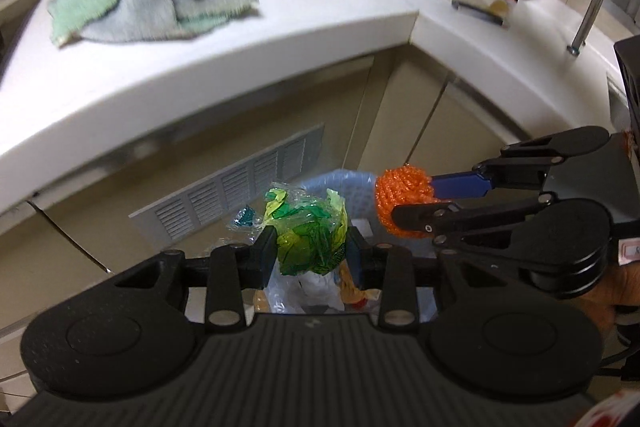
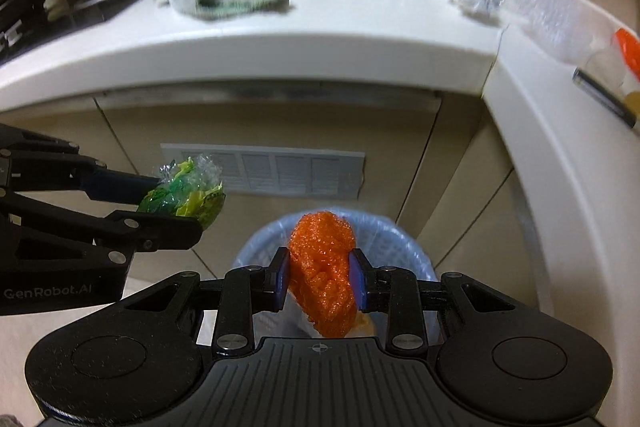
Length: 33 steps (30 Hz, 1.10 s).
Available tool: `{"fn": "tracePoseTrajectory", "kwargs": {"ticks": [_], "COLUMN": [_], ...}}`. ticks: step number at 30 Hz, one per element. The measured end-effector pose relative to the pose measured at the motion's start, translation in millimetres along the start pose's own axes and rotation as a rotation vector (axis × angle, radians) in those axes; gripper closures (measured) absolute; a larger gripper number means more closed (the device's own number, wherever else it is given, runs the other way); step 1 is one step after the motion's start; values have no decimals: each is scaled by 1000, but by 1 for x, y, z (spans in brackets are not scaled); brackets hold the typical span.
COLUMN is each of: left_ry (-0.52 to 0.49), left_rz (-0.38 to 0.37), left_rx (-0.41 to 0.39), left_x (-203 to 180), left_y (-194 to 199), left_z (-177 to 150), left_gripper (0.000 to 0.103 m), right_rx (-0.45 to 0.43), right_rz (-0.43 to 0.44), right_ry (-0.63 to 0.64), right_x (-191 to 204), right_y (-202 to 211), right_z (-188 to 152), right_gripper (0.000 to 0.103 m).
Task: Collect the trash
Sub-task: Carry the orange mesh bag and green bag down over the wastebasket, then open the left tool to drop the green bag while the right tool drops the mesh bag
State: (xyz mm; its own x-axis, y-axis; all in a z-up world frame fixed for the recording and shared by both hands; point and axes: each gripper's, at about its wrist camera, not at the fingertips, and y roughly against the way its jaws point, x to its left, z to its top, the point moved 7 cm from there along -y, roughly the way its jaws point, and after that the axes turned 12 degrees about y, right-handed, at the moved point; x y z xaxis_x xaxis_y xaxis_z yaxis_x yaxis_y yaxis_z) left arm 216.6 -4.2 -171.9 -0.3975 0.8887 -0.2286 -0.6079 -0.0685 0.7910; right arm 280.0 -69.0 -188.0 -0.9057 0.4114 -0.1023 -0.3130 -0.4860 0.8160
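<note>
Both sets of jaws are clamped on trash right now. Left gripper (image 1: 312,251) is squeezing a crumpled green-and-yellow plastic wrapper (image 1: 310,231) between its pads, and the right gripper (image 2: 320,281) is pinching a wadded orange plastic mesh net (image 2: 324,267), which stands with its long axis running up and away from the jaws, sticking out past them top and bottom.

What the drop turns on: the pale blue lattice-sided wastebasket with a plastic liner (image 2: 400,247) sits on the floor at the foot of the cabinet, directly under and just beyond the orange wad, at 12 o'clock from the right jaws. So the right hand looks like the one better lined up. From the right wrist view the green wrapper hangs off at about 10 o'clock, left of the basket rim and not over it, so by my read the left hand needs to come in toward the bin before letting go.

Funny how the views differ. The left wrist camera peeks straight down past its wrapper and shows stuff already in the basket, white and yellowish scraps, which the right view mostly hides behind the mesh. The right view shows the basket's round rim plainly and a black stove-top at 10 o'clock.

Plenty left on the white countertop (image 1: 320,23): crumpled white paper, foil wrapper, clear plastic, plus a green-grey rag (image 1: 152,7).
</note>
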Motion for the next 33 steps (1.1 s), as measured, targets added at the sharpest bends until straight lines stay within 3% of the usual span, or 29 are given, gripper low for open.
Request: {"fn": "tracePoseTrajectory", "kwargs": {"ticks": [14, 29, 32, 33], "left_ry": [-45, -98, -100, -102], "left_rz": [-39, -64, -67, -67], "left_rx": [112, 157, 158, 156], "left_x": [0, -4, -6, -7], "left_y": [-66, -97, -101, -102], "left_z": [-18, -20, -20, -20], "left_gripper": [70, 69, 66, 60], "right_rx": [129, 171, 174, 175], "right_rz": [6, 5, 7, 8], "right_ry": [30, -3, -6, -8], "right_x": [-15, -29, -30, -30], "right_y": [-53, -68, -74, -75], "right_z": [-40, -54, -53, -54], "right_gripper": [71, 71, 71, 71]}}
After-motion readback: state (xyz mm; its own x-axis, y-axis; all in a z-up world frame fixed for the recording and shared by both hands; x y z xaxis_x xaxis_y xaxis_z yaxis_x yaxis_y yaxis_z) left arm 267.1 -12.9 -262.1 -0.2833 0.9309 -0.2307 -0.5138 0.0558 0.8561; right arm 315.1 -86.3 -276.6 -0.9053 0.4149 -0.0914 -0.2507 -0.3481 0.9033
